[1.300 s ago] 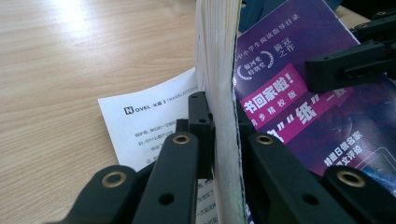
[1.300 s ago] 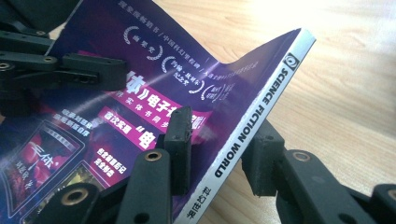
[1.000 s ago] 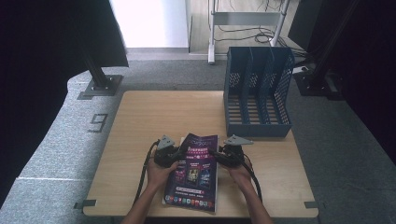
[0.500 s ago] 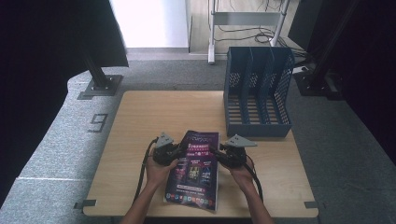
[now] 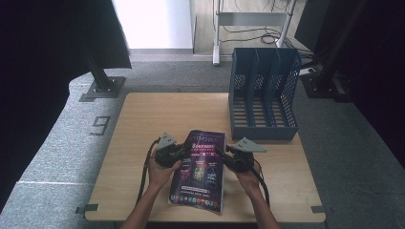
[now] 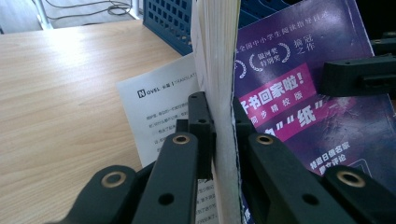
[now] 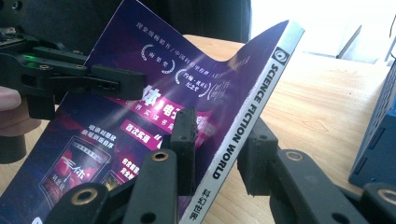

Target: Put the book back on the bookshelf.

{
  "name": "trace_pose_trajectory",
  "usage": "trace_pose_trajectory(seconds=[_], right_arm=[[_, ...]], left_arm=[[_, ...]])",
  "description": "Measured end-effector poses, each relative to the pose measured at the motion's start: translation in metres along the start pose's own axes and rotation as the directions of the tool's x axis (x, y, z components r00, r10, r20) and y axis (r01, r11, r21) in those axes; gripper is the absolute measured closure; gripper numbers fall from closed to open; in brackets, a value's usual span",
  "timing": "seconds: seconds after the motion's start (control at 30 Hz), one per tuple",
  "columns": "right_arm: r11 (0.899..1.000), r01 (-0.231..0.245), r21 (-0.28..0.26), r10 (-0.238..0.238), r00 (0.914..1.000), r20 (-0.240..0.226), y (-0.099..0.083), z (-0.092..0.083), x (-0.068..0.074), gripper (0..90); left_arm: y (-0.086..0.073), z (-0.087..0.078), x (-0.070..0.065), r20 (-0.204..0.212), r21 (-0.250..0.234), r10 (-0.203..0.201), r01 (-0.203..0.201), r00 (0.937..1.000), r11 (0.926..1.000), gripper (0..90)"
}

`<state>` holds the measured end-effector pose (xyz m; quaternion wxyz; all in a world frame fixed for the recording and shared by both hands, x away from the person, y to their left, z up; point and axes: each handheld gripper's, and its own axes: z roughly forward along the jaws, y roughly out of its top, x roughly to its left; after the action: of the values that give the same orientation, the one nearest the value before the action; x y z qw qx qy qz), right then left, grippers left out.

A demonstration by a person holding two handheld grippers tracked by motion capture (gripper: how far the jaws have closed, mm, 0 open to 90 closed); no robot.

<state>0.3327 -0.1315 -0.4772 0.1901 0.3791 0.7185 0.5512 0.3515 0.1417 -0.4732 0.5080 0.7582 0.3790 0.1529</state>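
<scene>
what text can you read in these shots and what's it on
"SCIENCE FICTION WORLD" runs along the spine of the magazine.
"NOVEL" heads the white inside page of that magazine; the lines under it are too small to read.
"9" is marked on the grey floor left of the table.
Chinese print covers the purple cover; I can't read it reliably, and the small print is blurred.

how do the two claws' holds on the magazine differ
The left claw clamps the magazine at its open page edge, while the right claw straddles the spine edge printed SCIENCE FICTION WORLD. The left claw's jaws press tight on the pages; the right claw's jaws look wider, with a gap at the jaw under the spine. Both hold it from opposite sides, lifted off the table.
</scene>
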Motion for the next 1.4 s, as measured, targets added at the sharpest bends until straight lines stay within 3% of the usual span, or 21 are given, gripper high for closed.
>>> trace_pose_trajectory(seconds=[0.7, 0.83, 1.4], right_arm=[[0.996, 0.037, -0.084, -0.037, 0.9993, 0.006, 0.016, -0.013, 0.011, 72.9], [0.995, 0.026, -0.099, -0.027, 0.9996, -0.002, 0.018, -0.014, 0.012, 74.0], [0.991, 0.049, -0.121, -0.049, 0.9988, 0.000, 0.026, -0.014, 0.012, 75.2]], left_arm=[[0.020, -0.012, -0.001, 0.006, -0.034, 0.033, -0.033, 0.9994, 0.9989, 85.5], [0.023, -0.014, 0.000, 0.012, -0.039, 0.031, -0.030, 0.9995, 0.9988, 85.5], [0.033, -0.016, 0.002, -0.003, -0.047, 0.039, -0.039, 0.9992, 0.9981, 85.6]])
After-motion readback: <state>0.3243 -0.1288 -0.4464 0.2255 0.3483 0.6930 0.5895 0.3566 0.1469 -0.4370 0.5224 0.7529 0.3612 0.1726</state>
